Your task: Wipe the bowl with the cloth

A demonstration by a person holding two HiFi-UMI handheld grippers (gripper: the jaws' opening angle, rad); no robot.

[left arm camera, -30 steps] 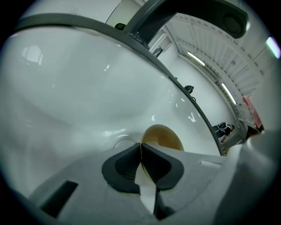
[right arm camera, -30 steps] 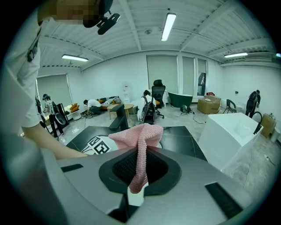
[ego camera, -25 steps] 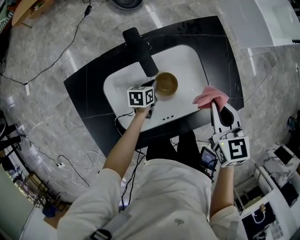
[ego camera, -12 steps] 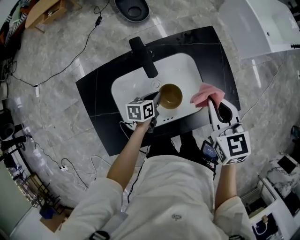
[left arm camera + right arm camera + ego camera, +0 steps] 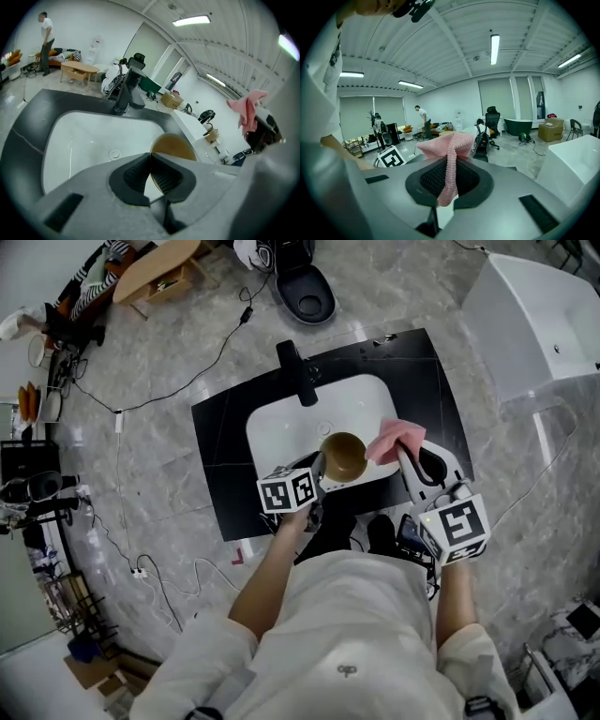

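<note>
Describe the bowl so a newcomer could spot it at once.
Find the white sink basin set in the black countertop. Near its front edge, the left claw pinches a round brown bowl by the rim. It is the only brown, round thing there; the pink cloth beside it is held by the right claw.

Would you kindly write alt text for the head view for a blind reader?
From above: the left gripper holds a brown bowl by its rim over a white sink; the right gripper holds a pink cloth beside the bowl.
</note>
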